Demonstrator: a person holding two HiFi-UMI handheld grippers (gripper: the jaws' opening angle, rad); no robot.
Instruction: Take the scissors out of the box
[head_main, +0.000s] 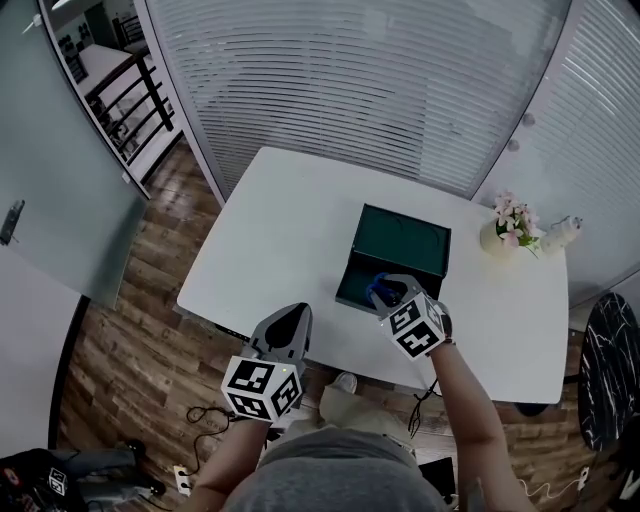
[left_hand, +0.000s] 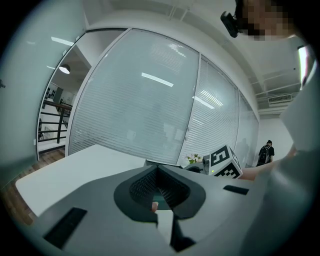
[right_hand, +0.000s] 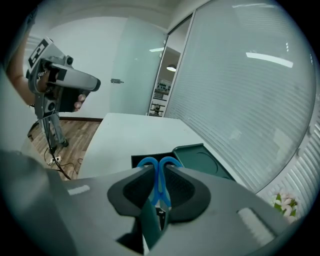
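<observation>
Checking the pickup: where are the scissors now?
The scissors sit pinched in the right claw, over the open box near the table's front edge, right of centre in head view.

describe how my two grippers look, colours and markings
The left gripper and right gripper have light grey moulded shells with broad rounded jaws lined by dark ribbed pads. Each carries a white cube printed with black square markers. No sleeves cover the forearms.
</observation>
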